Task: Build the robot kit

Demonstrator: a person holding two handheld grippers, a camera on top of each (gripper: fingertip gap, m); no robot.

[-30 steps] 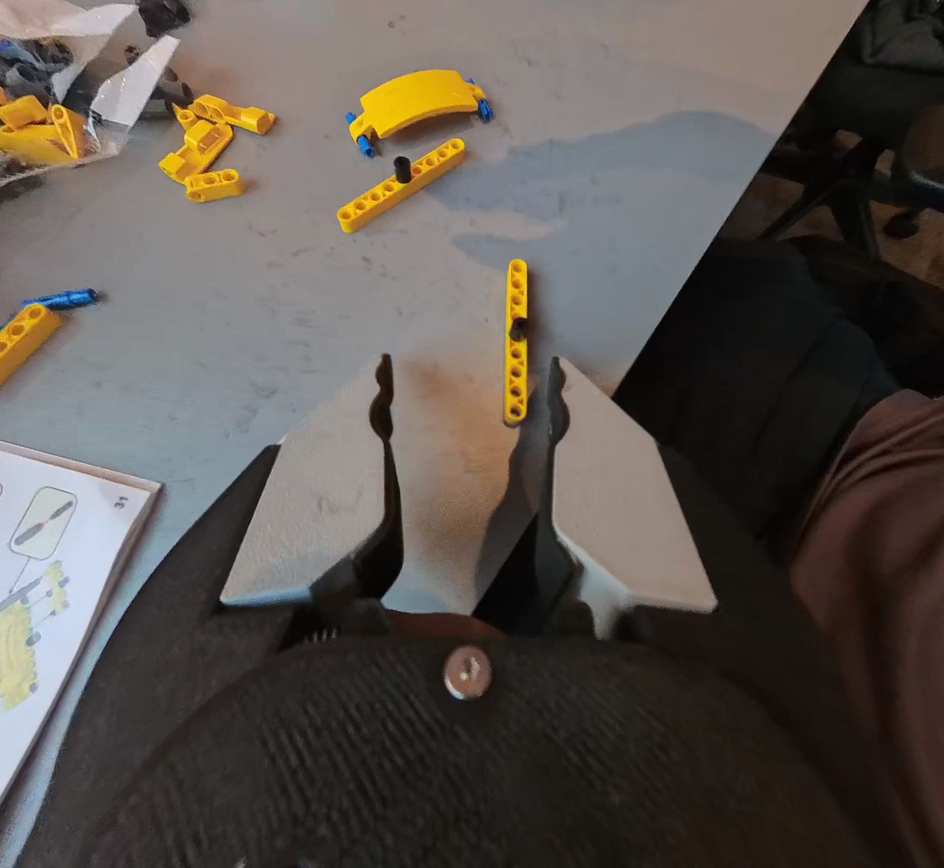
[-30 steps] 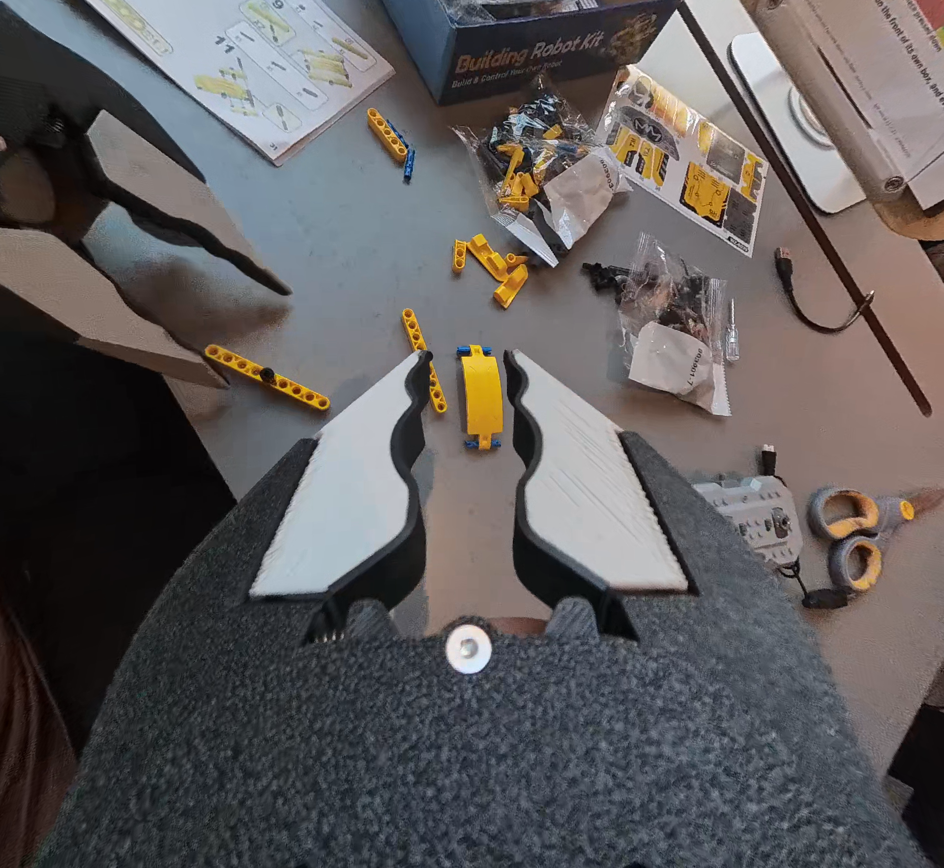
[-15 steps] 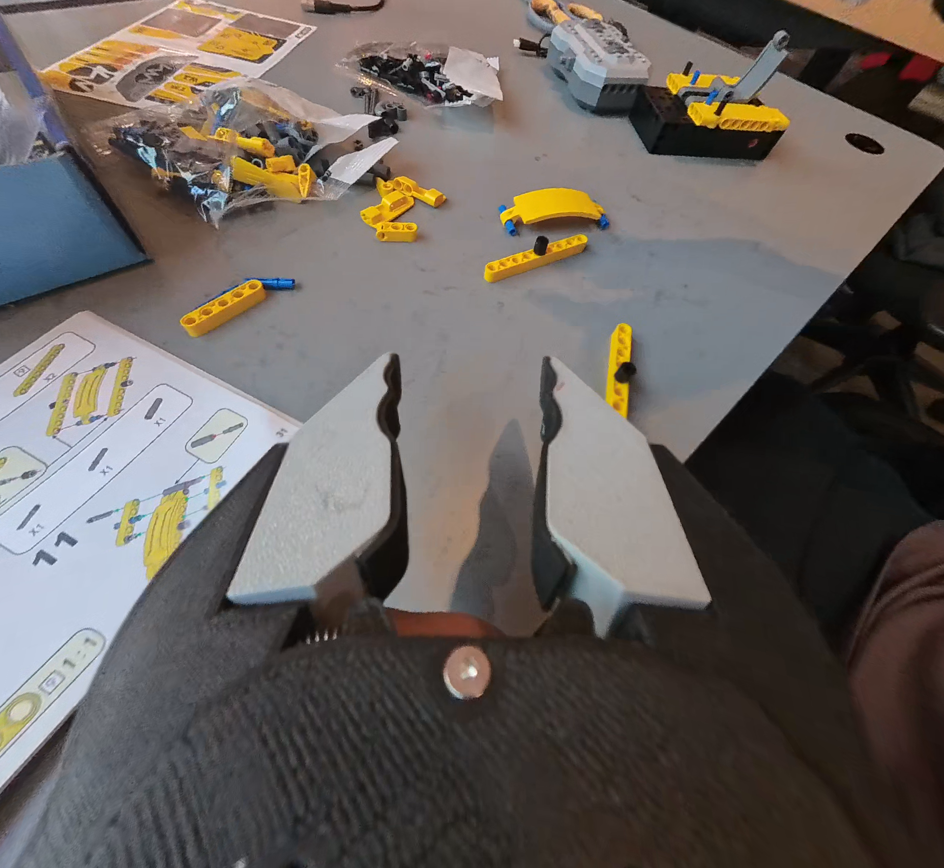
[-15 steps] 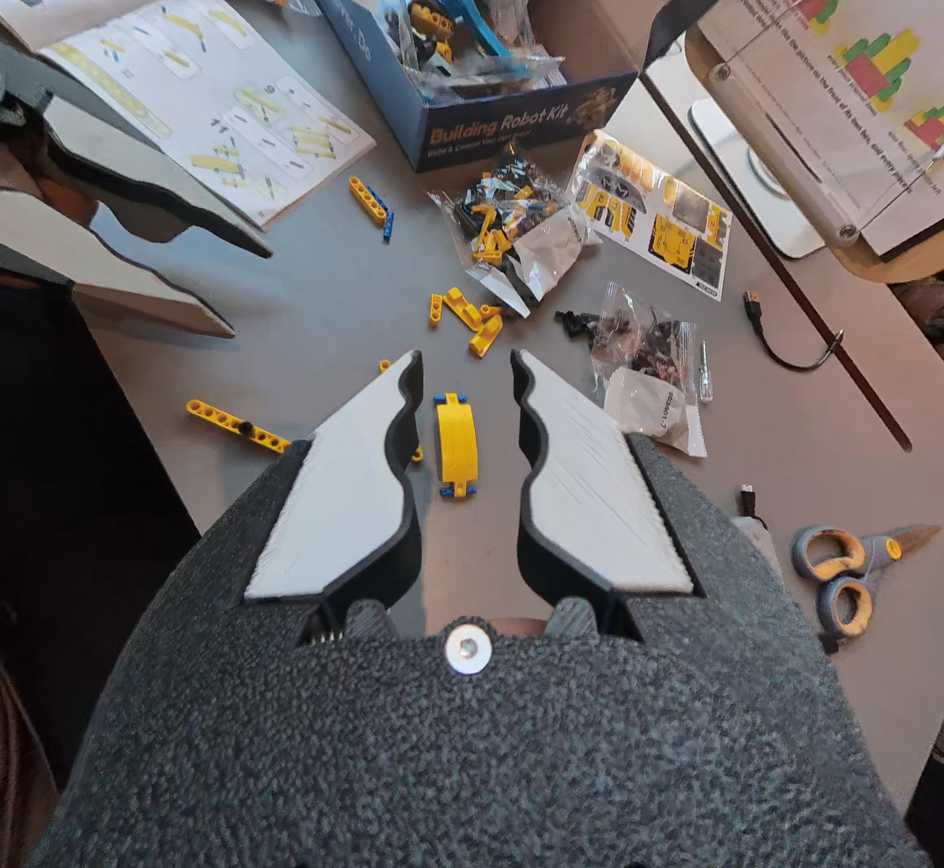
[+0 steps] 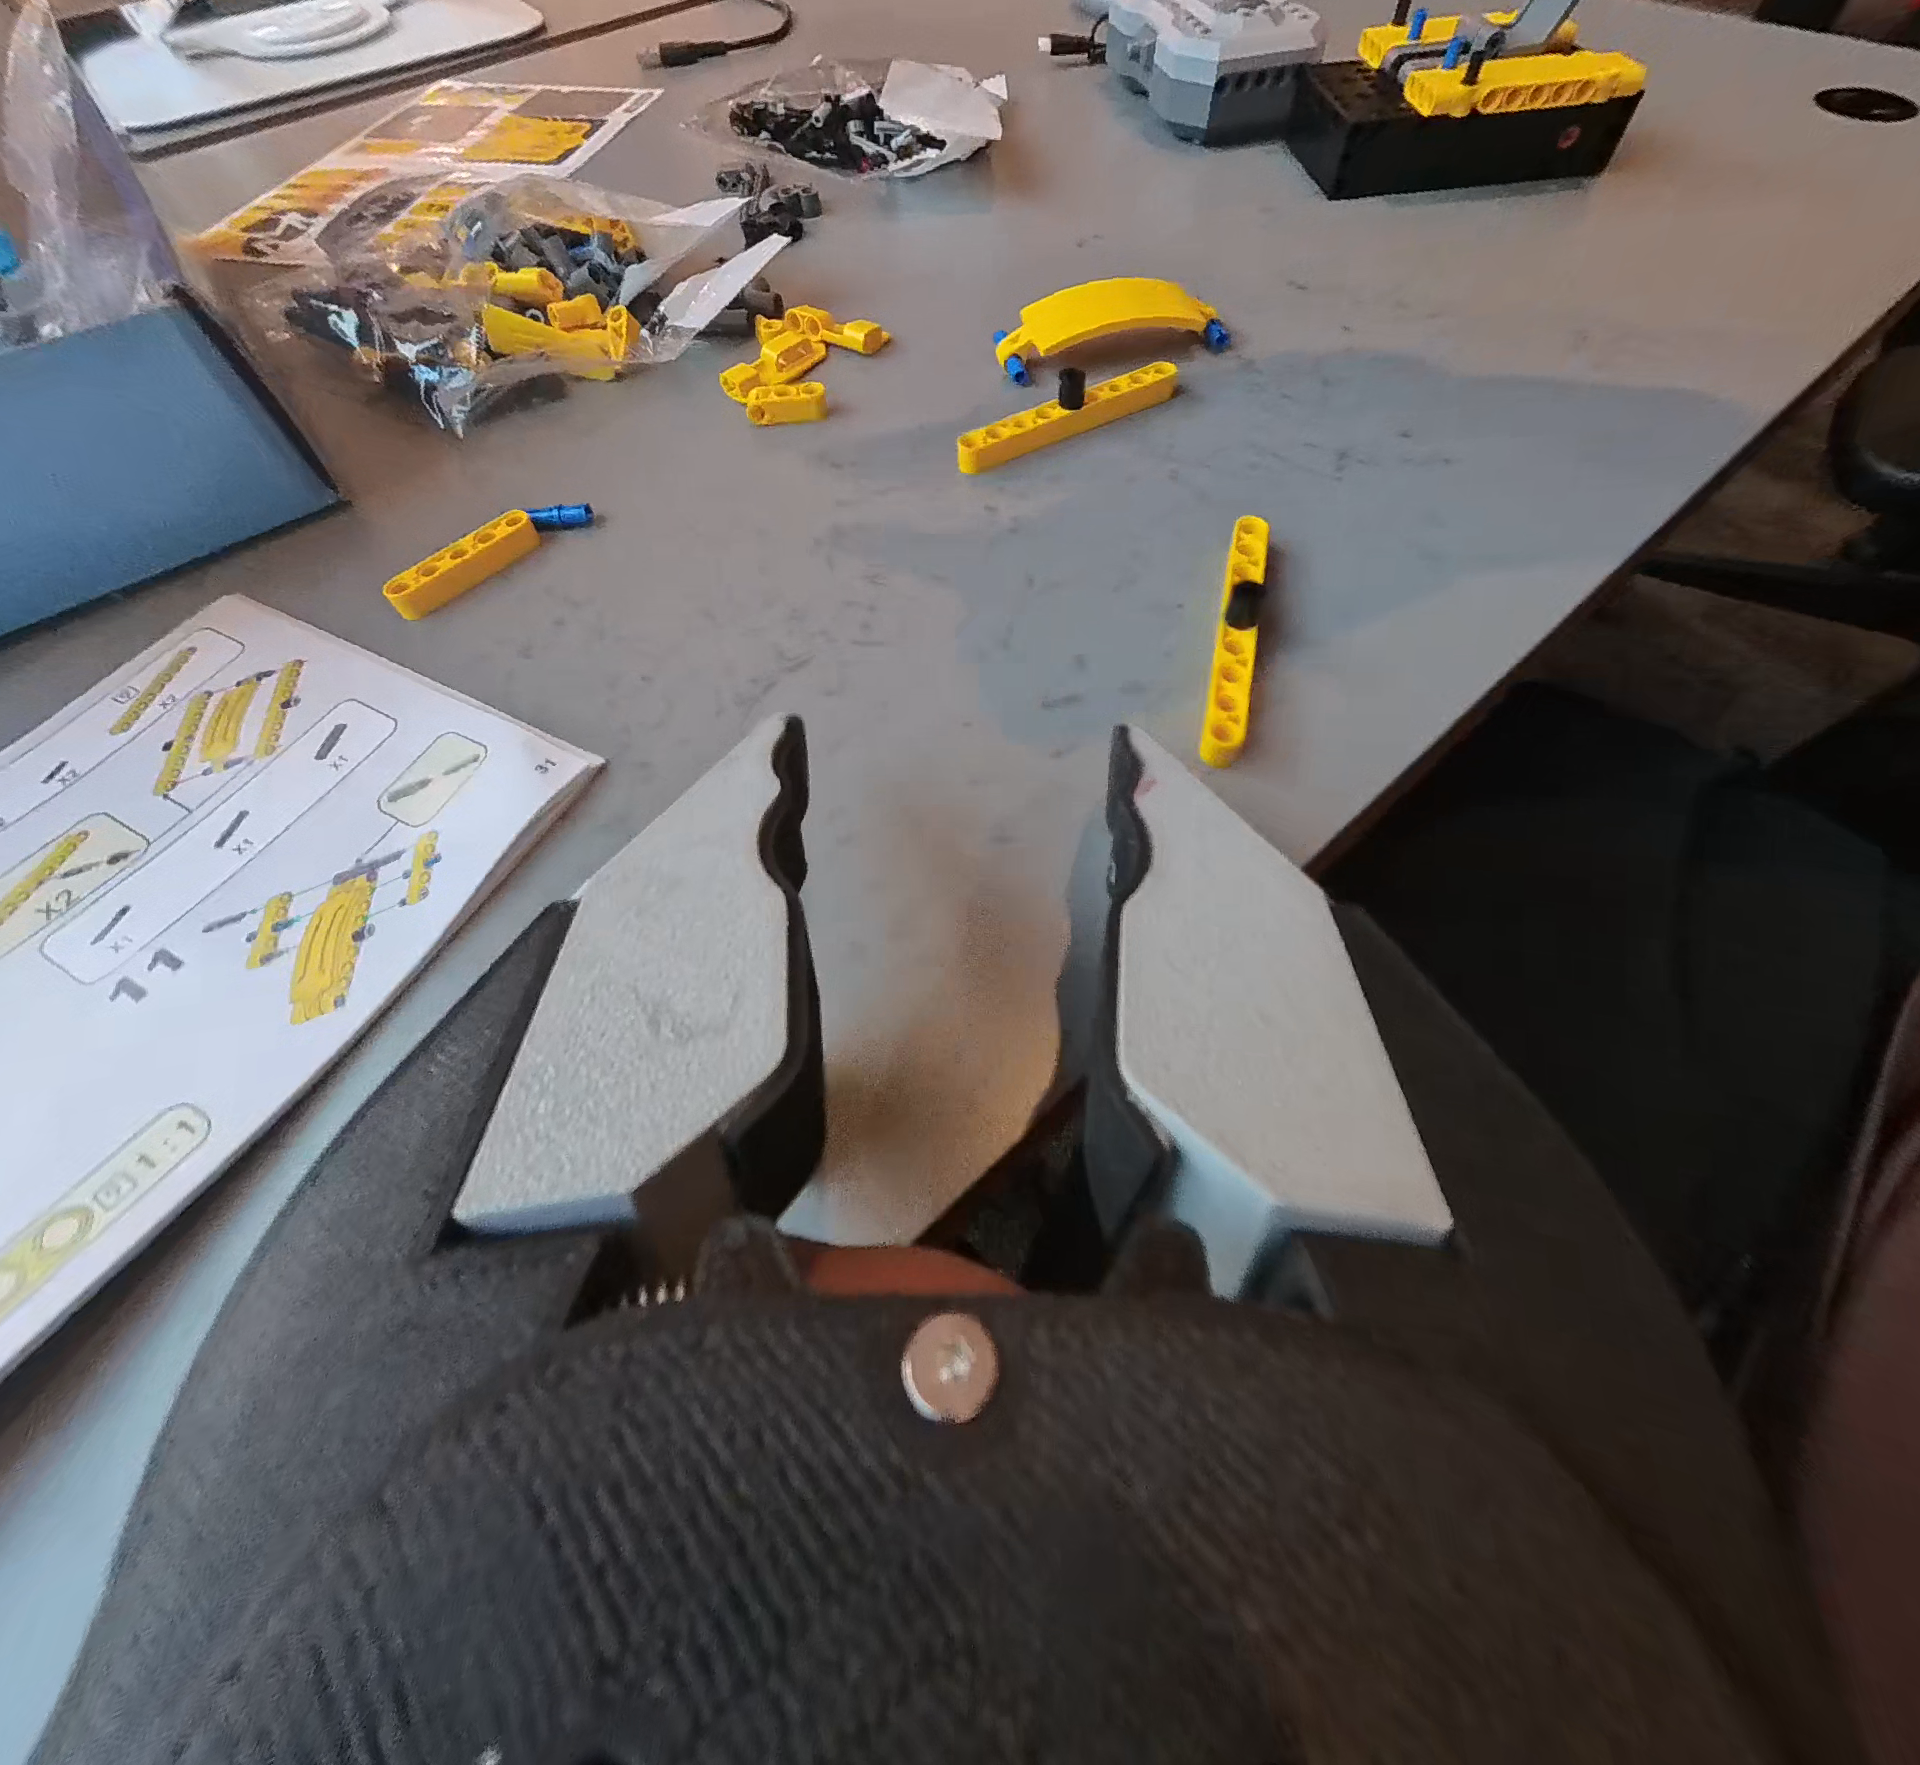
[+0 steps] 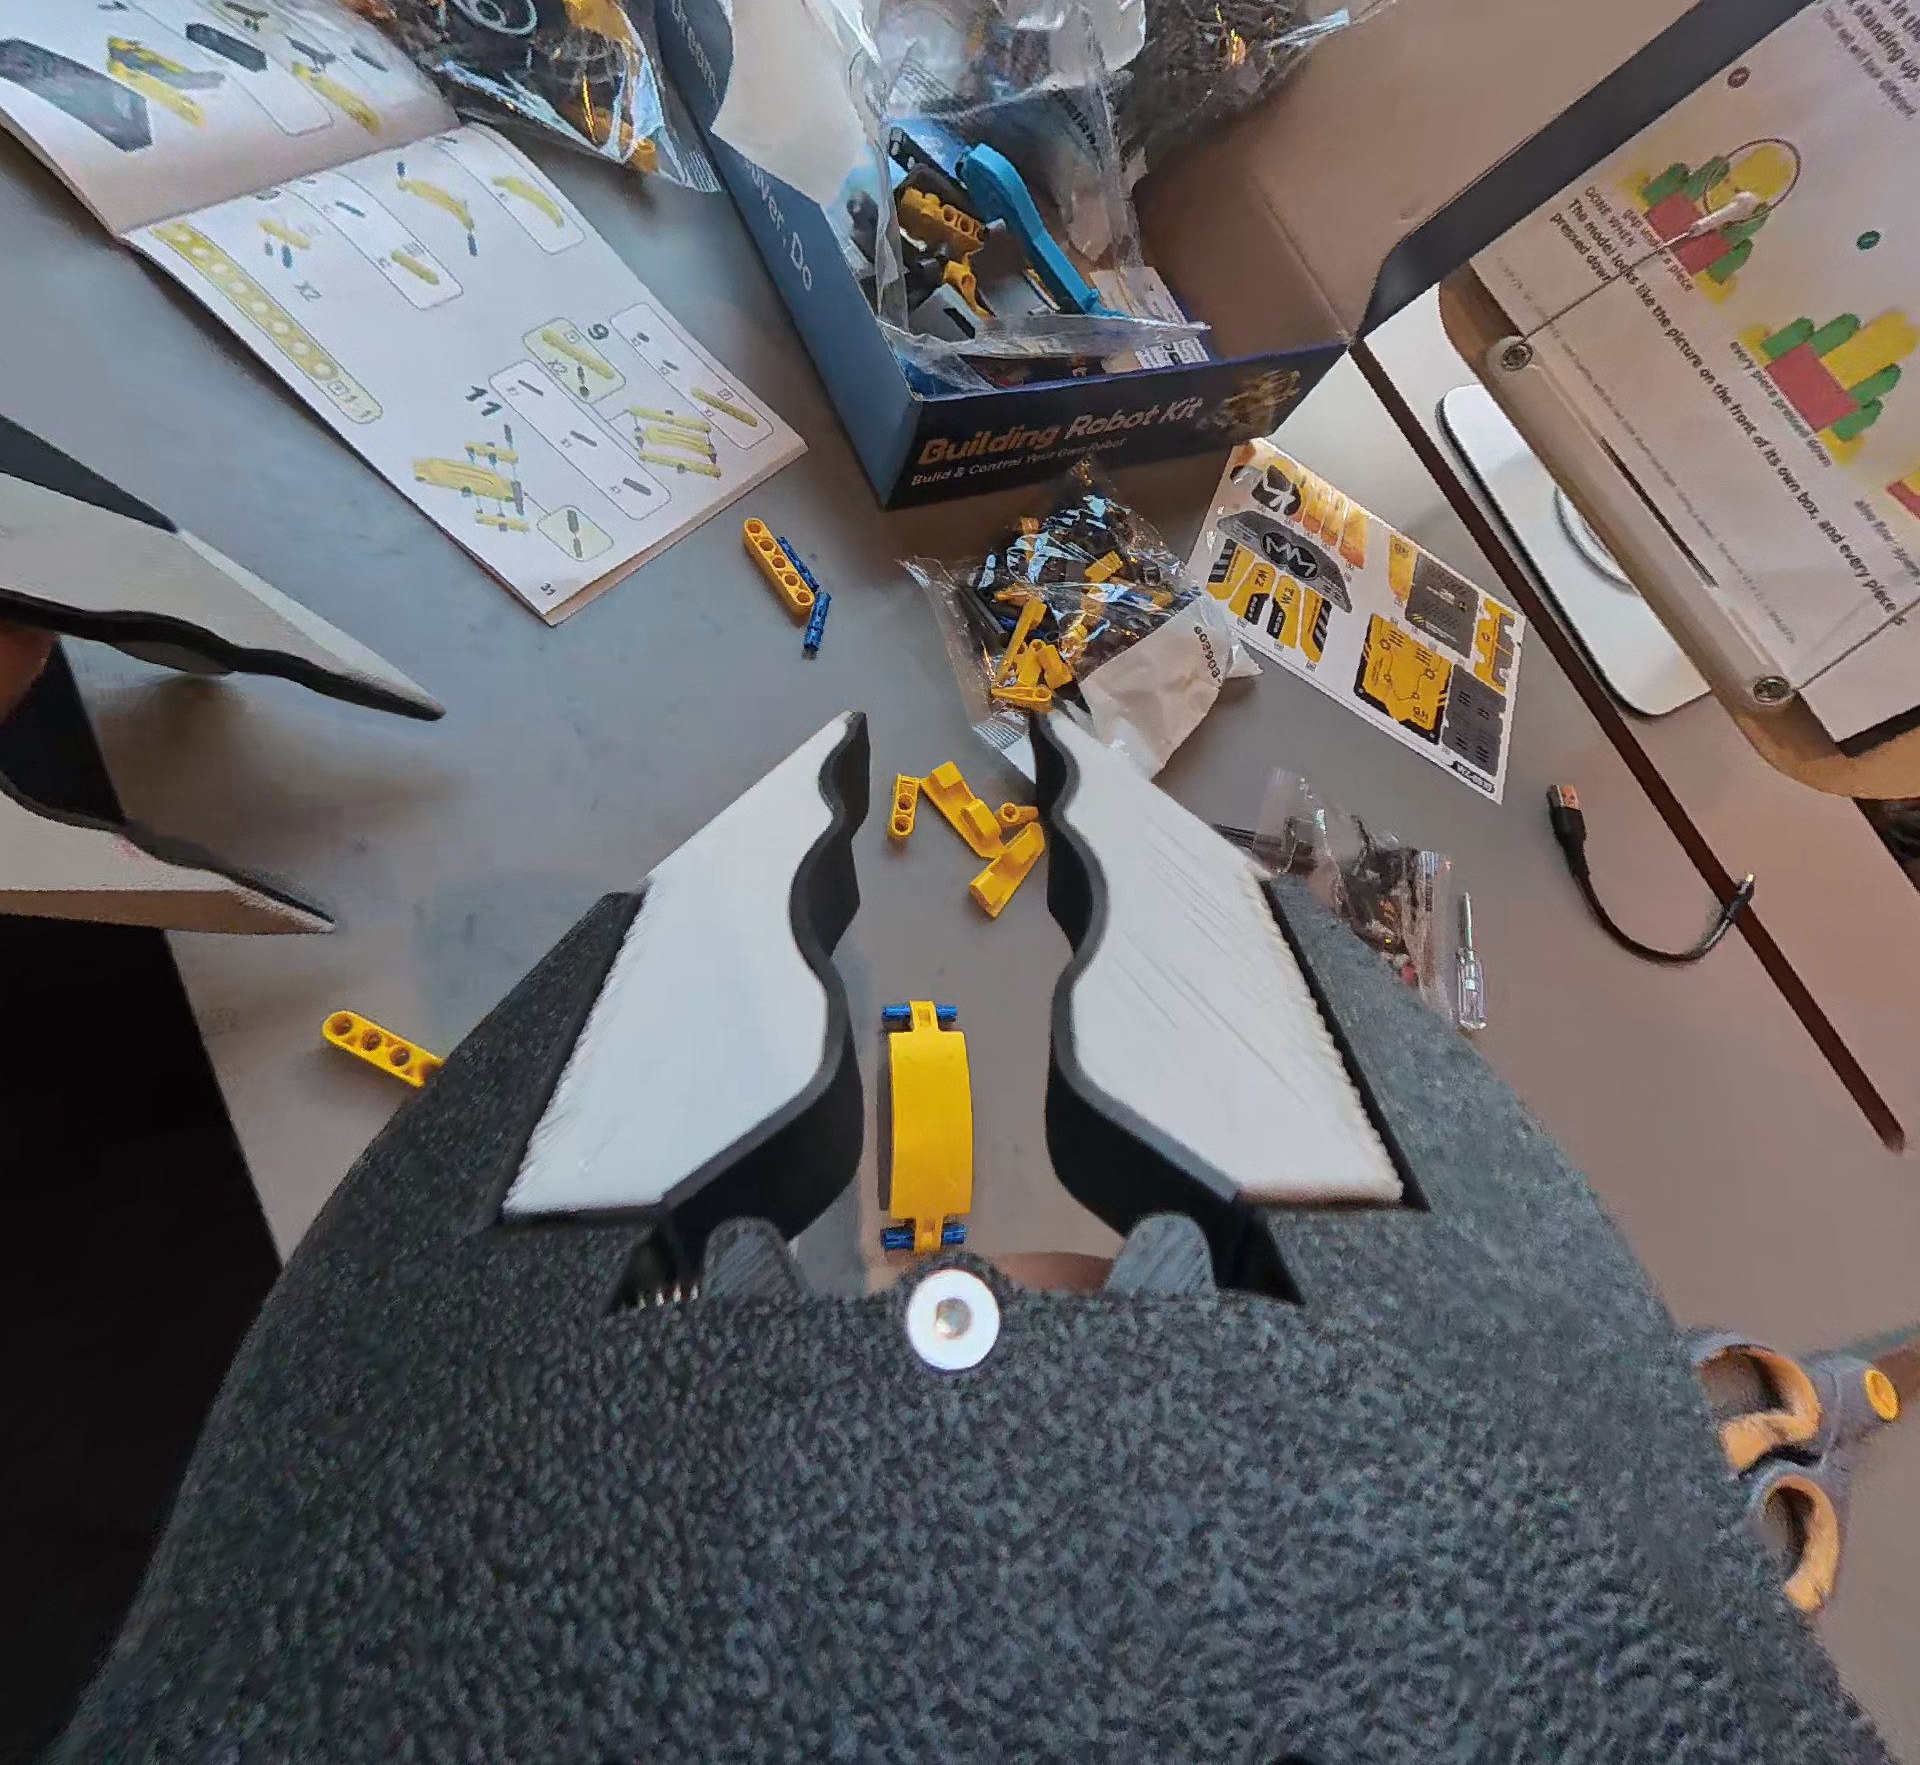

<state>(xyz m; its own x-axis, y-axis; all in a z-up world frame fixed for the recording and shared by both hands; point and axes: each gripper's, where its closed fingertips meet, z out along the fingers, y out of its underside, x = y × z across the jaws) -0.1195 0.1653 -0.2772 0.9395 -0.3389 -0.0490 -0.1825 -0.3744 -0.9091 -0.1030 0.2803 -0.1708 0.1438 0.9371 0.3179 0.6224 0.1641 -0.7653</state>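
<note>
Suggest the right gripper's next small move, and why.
Probably pull back a little, then lower. The right gripper is open and its tips sit over the small yellow pieces, while the curved panel lies on the table deep between the jaws, near their base, untouched.

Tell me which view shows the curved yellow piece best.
The right wrist view: the curved yellow piece lies large on the table between the open right claw's fingers, untouched. The left wrist view shows it small and farther off.
</note>
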